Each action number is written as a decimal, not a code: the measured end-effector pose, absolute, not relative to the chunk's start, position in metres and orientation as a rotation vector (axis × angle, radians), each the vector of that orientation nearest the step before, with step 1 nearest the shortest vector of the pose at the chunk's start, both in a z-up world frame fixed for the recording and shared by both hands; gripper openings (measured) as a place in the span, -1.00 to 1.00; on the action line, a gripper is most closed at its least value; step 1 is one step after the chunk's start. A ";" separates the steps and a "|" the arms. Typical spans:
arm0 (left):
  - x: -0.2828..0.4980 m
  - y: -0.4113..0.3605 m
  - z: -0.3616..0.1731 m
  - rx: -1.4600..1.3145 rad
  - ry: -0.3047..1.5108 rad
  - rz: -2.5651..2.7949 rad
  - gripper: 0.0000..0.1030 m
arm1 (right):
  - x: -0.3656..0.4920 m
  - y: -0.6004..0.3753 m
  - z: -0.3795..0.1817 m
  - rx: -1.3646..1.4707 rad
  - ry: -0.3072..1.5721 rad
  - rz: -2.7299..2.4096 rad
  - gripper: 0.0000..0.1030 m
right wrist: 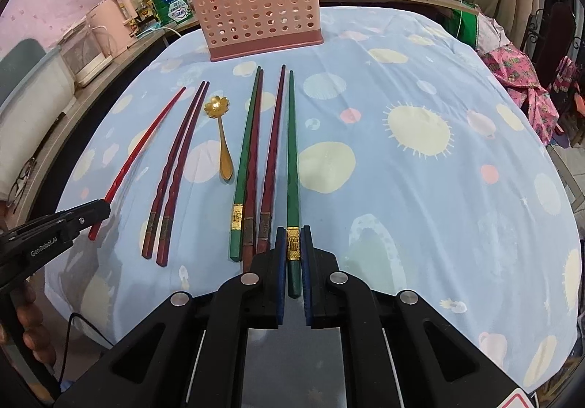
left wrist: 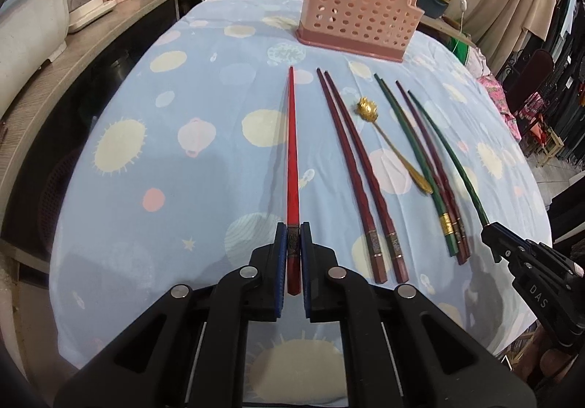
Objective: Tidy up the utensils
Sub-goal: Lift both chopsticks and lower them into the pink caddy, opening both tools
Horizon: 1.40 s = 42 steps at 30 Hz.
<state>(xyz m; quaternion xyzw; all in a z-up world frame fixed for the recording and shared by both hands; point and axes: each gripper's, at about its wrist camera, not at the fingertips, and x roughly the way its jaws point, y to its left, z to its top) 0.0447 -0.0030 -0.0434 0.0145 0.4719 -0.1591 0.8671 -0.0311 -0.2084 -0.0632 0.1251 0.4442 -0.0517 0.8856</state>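
Both jaws pinch handle ends, the left gripper [left wrist: 293, 243] on the red chopstick [left wrist: 291, 152] and the right gripper [right wrist: 293, 243] on the green chopstick [right wrist: 292, 152], tips aimed at the pink holder [right wrist: 256, 9] for easy lifting in.

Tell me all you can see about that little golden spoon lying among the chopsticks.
The golden spoon looks like shiny metal, with a flower-shaped bowl and a slim handle that widens to a rounded end. It lies flat on the patterned blue cloth, bowl end toward the pink holder, between the dark red chopstick pair and the green chopstick. In the left wrist view its handle end lies against that green chopstick; neither gripper touches it.
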 end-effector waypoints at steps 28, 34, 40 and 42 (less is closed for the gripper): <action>0.091 -0.008 0.101 -0.051 0.654 -0.354 -0.86 | -0.001 -0.254 0.069 0.361 0.586 -0.098 -0.86; 0.113 -0.017 0.122 -0.053 0.604 -0.358 -0.86 | 0.019 -0.267 0.092 0.376 0.526 -0.097 -0.86; 0.134 -0.032 0.153 -0.056 0.527 -0.369 -0.86 | 0.044 -0.280 0.118 0.398 0.450 -0.089 -0.86; 0.142 -0.037 0.166 -0.069 0.498 -0.375 -0.86 | 0.053 -0.283 0.130 0.397 0.413 -0.091 -0.86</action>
